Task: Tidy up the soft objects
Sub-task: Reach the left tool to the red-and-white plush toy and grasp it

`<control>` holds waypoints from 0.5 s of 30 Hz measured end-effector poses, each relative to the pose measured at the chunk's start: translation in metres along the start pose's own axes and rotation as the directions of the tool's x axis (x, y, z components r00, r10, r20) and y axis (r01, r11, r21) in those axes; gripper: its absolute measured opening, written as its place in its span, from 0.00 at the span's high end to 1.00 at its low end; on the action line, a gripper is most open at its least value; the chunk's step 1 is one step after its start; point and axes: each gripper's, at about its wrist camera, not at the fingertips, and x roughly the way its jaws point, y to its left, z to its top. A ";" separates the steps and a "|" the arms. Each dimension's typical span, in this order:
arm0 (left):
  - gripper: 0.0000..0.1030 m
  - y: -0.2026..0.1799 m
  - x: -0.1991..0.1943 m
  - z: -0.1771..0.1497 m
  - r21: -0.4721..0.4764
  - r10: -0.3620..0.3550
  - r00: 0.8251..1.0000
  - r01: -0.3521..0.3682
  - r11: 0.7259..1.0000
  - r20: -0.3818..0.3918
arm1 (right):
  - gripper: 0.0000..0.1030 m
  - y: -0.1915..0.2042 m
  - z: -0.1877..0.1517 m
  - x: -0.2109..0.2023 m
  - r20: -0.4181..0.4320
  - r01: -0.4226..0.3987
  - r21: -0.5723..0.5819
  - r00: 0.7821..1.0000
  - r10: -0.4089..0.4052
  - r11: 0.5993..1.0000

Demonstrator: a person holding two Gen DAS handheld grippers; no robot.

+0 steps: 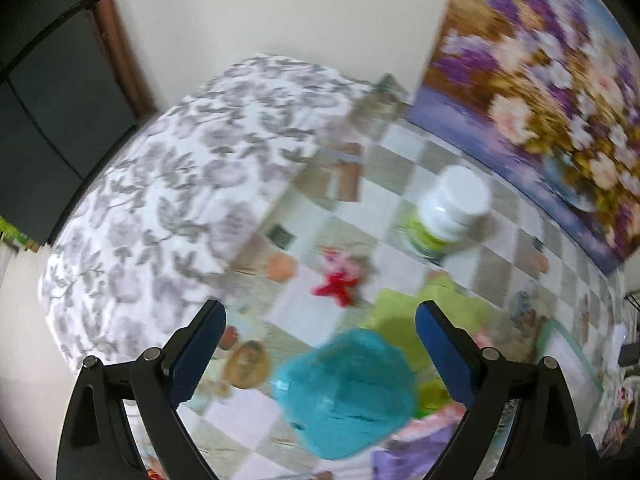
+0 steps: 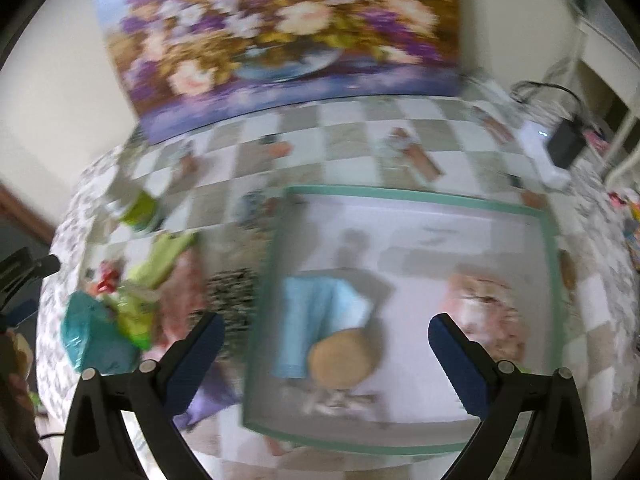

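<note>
Teal and crinkly, a soft bag sits low in the left wrist view, between the spread fingers of the left gripper, which hold nothing; whether the bag rests on the table or is lifted above it cannot be told through the blur. Just beyond it lie a lime-green cloth and a small red plush toy, with a purple cloth at the lower edge.

The right gripper is also wide open and empty, hovering over a clear box with a green rim that fills the lower middle of its view. Inside lie a light blue cloth, a round tan cushion touching it, and a pinkish soft thing toward the right wall. So, as a judgement, the sorting looks partly done: three pieces are in the box, while the pile at the left of the right view, namely the teal bag, green cloth, red toy, a pink cloth and a black-and-white patterned piece, remains outside.

Around them: a white bottle with a green label stands beyond the pile, a flower painting leans at the back, and a grey-leaf pillow fills the left. A black charger with cable sits at upper right. The bottle stands near enough to the pile to be knocked during a reach.
</note>
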 end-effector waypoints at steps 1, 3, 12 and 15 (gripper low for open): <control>0.07 0.006 0.002 0.001 0.001 0.001 1.000 -0.001 1.000 0.001 | 0.00 0.009 0.000 0.000 0.002 -0.022 -0.017 1.000 0.022 1.000; 0.07 0.020 0.007 0.005 0.005 -0.005 1.000 0.006 1.000 -0.008 | 0.00 0.022 0.000 0.002 0.002 -0.053 -0.038 0.999 0.053 0.998; 0.07 0.057 0.034 0.014 -0.107 -0.059 0.995 0.051 0.993 -0.076 | 0.00 0.076 -0.001 0.019 -0.043 -0.189 -0.091 0.982 0.186 0.978; 0.07 0.056 0.041 0.017 -0.113 -0.080 0.992 0.070 0.991 -0.094 | 0.00 0.092 -0.001 0.031 -0.076 -0.232 -0.090 0.971 0.226 0.968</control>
